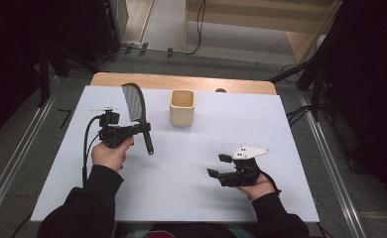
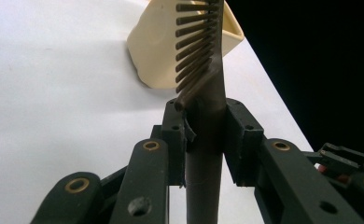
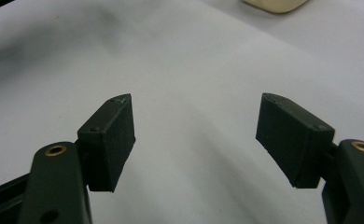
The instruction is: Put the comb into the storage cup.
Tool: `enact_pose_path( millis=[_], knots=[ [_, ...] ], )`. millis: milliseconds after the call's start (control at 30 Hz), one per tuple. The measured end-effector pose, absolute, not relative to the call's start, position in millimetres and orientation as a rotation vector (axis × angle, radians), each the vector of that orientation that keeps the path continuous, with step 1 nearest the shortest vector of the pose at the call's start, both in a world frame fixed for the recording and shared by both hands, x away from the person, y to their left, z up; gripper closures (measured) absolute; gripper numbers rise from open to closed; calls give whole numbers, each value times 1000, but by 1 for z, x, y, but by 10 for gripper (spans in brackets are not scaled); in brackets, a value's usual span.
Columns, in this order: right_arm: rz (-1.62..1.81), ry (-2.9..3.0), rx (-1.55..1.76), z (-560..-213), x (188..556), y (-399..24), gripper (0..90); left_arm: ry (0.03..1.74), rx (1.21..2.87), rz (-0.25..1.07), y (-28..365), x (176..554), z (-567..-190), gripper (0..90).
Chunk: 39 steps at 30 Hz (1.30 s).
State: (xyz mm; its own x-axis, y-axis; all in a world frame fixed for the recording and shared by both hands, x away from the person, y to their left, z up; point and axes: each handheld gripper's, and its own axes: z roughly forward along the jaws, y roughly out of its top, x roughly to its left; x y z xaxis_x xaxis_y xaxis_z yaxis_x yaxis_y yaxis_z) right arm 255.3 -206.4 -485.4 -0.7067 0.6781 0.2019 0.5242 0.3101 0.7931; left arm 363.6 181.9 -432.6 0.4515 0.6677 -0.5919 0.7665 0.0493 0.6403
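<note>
A dark comb stands nearly upright at the table's left, teeth end up, handle pointing down toward the near side. My left gripper is shut on the comb's handle just below the teeth; in the left gripper view the pads clamp the comb from both sides. A cream square cup stands at the back centre, to the right of the comb, and shows behind the teeth as the cup. My right gripper rests low at the front right, open, with nothing between its jaws.
A white sheet covers the wooden table. Dark stands and cables surround the table on the floor. The cup's base peeks in at the top of the right gripper view.
</note>
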Motion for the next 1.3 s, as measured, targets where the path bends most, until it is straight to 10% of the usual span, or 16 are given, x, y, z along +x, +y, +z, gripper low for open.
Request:
enact_pose_path(
  millis=[1300],
  knots=[
    [1317,2369,1178,-486,233,-260,260,1158,1697,-173,167,383,-421,727]
  ],
)
